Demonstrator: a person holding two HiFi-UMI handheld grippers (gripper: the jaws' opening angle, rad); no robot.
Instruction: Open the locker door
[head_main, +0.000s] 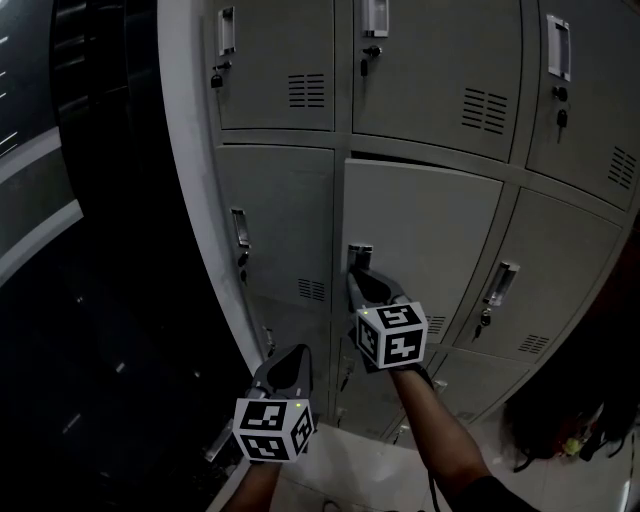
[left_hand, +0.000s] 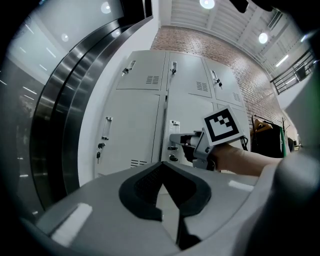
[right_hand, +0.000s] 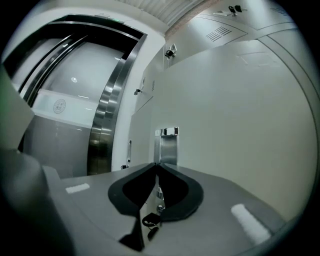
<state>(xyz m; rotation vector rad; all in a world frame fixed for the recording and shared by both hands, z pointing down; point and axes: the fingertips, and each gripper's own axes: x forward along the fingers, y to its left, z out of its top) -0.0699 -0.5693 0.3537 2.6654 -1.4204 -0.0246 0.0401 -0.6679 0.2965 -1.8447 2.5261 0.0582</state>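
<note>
The middle locker door (head_main: 435, 225) is pale grey, and a dark gap shows along its top edge. Its chrome handle (head_main: 359, 252) sits at the door's left side. My right gripper (head_main: 356, 276) reaches up to that handle. In the right gripper view the jaws (right_hand: 156, 164) meet on the lower end of the handle plate (right_hand: 168, 145), and a key (right_hand: 149, 220) hangs below them. In the left gripper view the right gripper (left_hand: 176, 138) sits tip-first on the handle. My left gripper (head_main: 293, 356) hangs lower left, away from the lockers, shut with nothing in it (left_hand: 161, 165).
More grey lockers (head_main: 275, 60) with handles and keys surround the door above, left, right and below. A white pillar edge (head_main: 190, 180) and a dark curved wall (head_main: 90, 250) stand at the left. A dark bag (head_main: 565, 400) hangs at the lower right over the pale floor (head_main: 360, 470).
</note>
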